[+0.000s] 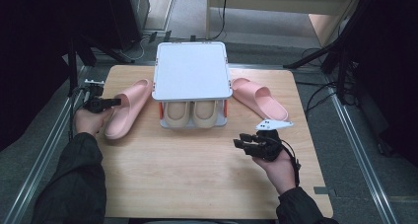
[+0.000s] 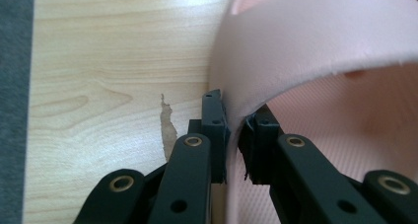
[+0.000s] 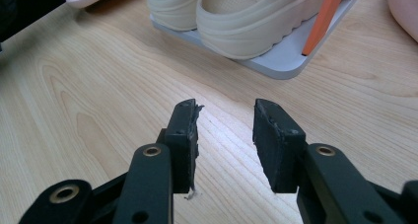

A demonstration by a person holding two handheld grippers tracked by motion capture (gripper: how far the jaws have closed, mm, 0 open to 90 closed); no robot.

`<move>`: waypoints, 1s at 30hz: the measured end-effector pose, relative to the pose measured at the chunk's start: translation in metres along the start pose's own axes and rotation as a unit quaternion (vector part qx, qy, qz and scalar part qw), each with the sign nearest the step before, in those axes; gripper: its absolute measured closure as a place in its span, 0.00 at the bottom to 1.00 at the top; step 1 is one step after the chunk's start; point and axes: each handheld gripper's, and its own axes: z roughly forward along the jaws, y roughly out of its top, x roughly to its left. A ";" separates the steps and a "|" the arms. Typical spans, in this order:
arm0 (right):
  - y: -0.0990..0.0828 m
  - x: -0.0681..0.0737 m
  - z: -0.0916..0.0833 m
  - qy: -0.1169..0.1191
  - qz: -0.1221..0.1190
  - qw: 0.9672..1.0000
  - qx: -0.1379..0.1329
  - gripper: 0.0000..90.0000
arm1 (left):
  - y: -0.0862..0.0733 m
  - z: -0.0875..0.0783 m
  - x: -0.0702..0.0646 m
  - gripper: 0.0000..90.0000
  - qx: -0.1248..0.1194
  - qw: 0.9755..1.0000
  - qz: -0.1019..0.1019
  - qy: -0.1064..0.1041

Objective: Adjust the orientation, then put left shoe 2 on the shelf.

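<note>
Left gripper [image 2: 235,135]: you pinch the strap of the left pink slipper [image 1: 127,108], at 9 o'clock of the rack [image 1: 192,71].
Right gripper [image 3: 226,135]: spread, holding nothing.
Done: beige clogs [image 1: 192,113] shelved.
Left: both pink slippers; the other [image 1: 260,99] waits at 3 o'clock.

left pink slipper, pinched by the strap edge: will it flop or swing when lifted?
Probably stays in shape: the strap of the left pink slipper is a thick moulded foam band that holds its arch where the left gripper pinches it. Likely light. Gripped at one side edge, the sole may tilt or swing. The matte foam looks grippy.
</note>
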 end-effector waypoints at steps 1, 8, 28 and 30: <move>0.000 0.000 0.000 0.000 0.000 1.000 0.000 0.69 | 0.000 0.000 0.000 0.92 0.004 1.000 -0.003 -0.002; 0.002 0.000 0.002 0.004 -0.003 1.000 0.002 0.69 | 0.002 -0.006 -0.004 0.93 0.015 1.000 -0.004 -0.022; 0.013 0.001 0.012 0.013 -0.015 1.000 0.001 0.69 | -0.001 -0.030 -0.009 0.92 0.019 0.998 -0.048 -0.035; 0.014 0.000 0.013 0.014 -0.014 1.000 -0.001 0.69 | -0.001 -0.033 -0.010 0.91 0.021 0.998 -0.049 -0.031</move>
